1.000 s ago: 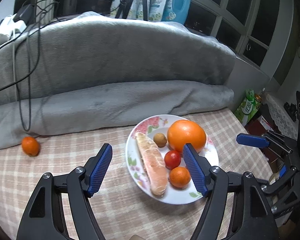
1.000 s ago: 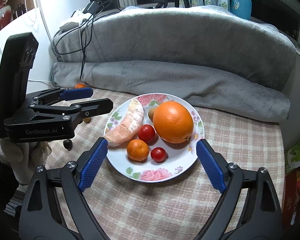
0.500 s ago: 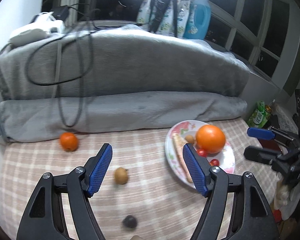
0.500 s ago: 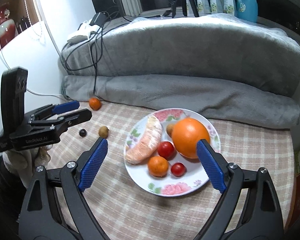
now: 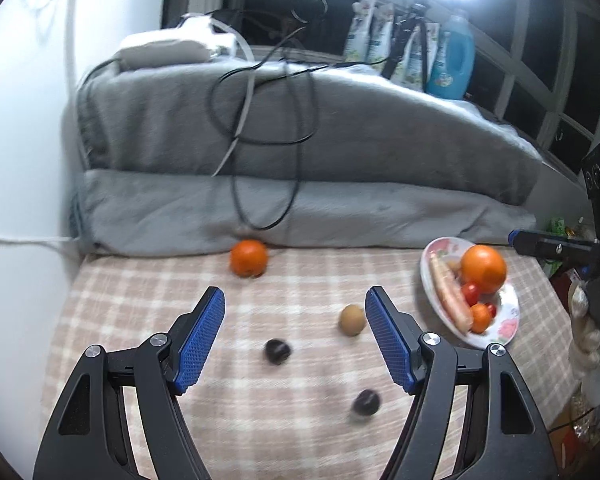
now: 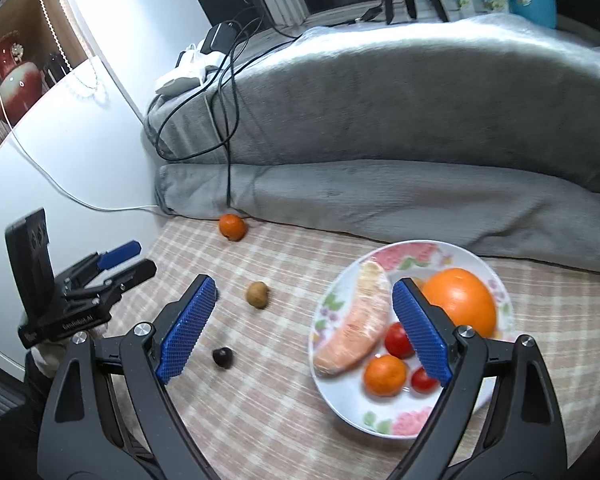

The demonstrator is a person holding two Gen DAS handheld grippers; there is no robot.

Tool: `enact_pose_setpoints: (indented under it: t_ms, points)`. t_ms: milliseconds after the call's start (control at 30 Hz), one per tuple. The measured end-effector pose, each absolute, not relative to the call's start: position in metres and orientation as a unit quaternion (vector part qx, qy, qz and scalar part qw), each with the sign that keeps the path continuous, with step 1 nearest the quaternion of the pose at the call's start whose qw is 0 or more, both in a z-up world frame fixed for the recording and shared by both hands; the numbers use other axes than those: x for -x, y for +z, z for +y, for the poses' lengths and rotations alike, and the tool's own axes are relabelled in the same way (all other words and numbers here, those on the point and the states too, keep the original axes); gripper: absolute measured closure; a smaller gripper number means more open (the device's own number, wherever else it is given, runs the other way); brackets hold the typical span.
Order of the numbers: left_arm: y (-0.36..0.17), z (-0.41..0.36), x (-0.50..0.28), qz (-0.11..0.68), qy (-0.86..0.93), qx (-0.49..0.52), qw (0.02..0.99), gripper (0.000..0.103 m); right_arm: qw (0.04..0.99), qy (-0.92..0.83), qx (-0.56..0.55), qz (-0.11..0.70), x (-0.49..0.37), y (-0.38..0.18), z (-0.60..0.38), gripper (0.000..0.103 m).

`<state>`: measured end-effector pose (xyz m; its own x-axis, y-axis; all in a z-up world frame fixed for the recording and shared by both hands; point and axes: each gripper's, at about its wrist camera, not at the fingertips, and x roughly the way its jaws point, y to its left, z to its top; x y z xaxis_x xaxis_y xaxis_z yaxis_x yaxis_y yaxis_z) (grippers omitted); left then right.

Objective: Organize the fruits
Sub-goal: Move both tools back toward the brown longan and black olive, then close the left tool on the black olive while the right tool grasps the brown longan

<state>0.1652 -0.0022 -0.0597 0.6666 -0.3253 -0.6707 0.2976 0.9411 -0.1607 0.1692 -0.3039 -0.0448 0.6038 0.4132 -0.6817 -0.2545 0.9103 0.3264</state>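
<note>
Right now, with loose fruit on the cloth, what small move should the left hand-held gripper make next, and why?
Probably ease the left hand-held gripper forward and down over the nearer dark fruit. Its jaws are open and empty, and that fruit lies almost between them on the checked cloth, outside the plate. The brown fruit beside the right finger could follow.

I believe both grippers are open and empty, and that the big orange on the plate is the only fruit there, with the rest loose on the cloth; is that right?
Not quite. The big orange shares the plate with a peeled wedge, two tomatoes and a small orange, as the right wrist view shows. Both the left gripper and right gripper are indeed open and empty, with other fruit loose on the cloth.
</note>
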Motion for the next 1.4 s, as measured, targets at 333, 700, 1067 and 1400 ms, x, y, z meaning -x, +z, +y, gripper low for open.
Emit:
enact_pose_setpoints:
  t_ms: [333, 700, 1067, 1400]
  points:
    - [-0.081, 0.017, -0.167, 0.39, -0.165, 0.03, 0.906, 0.042, 0.875, 0.208, -0.095, 0.426, -0.192, -0.058, -0.271, 0.024]
    - [-0.101, 0.018, -0.174, 0.41, -0.181, 0.033, 0.893, 0.059, 0.863, 0.213, -0.064, 0.453, -0.208, -0.078, -0.235, 0.045]
    - [-0.121, 0.005, -0.181, 0.429, -0.202, 0.02, 0.88, 0.07, 0.844, 0.217, -0.009, 0.49, -0.224, -0.108, -0.193, 0.059]
    - [-0.137, -0.006, -0.189, 0.445, -0.207, 0.006, 0.871, 0.071, 0.831, 0.215, 0.028, 0.512, -0.233, -0.127, -0.173, 0.062]
